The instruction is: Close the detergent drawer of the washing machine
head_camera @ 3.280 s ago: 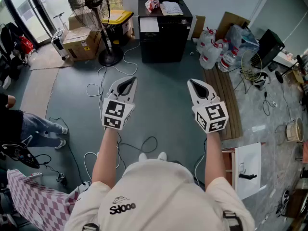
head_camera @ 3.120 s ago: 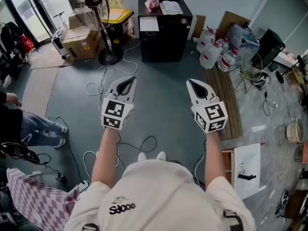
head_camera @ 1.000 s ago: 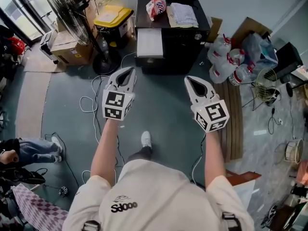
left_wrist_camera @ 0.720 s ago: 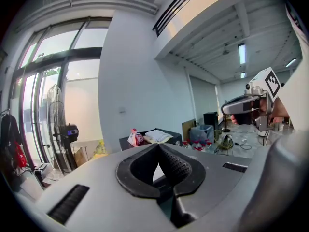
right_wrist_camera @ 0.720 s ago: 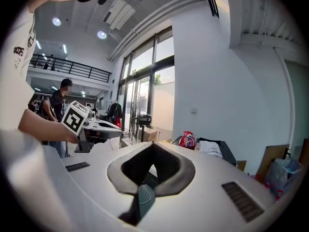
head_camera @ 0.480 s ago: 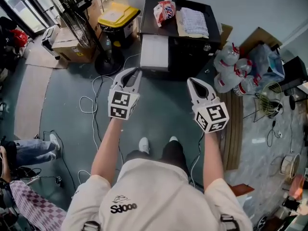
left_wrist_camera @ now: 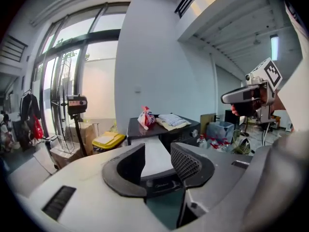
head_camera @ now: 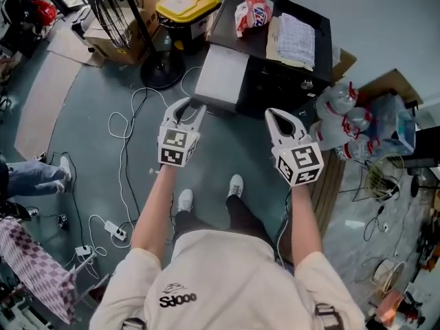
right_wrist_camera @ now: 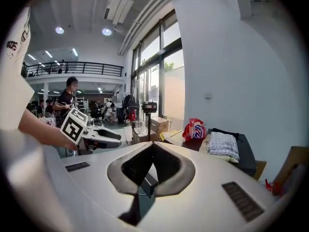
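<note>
A black washing machine (head_camera: 278, 81) stands ahead against the wall, and its white detergent drawer (head_camera: 220, 78) is pulled out toward me. My left gripper (head_camera: 191, 107) is just short of the drawer's front left corner. Its jaws have just been opening and nothing is between them. Through their gap in the left gripper view (left_wrist_camera: 157, 151) I see the white drawer (left_wrist_camera: 155, 162) straight ahead. My right gripper (head_camera: 276, 114) hovers in front of the machine's right half, apart from it. In the right gripper view (right_wrist_camera: 153, 145) its tips meet with nothing held.
A red and white bag (head_camera: 251, 12) and a folded towel (head_camera: 297, 38) lie on the machine's top. A floor fan (head_camera: 155, 71) and a yellow-lidded bin (head_camera: 185, 2) stand to its left, water bottles (head_camera: 344, 126) to its right. Cables (head_camera: 124, 157) trail over the floor.
I have stepped closer to the machine, which now sits larger and nearer. Both grippers have moved forward toward it. The left jaws went from shut to open.
</note>
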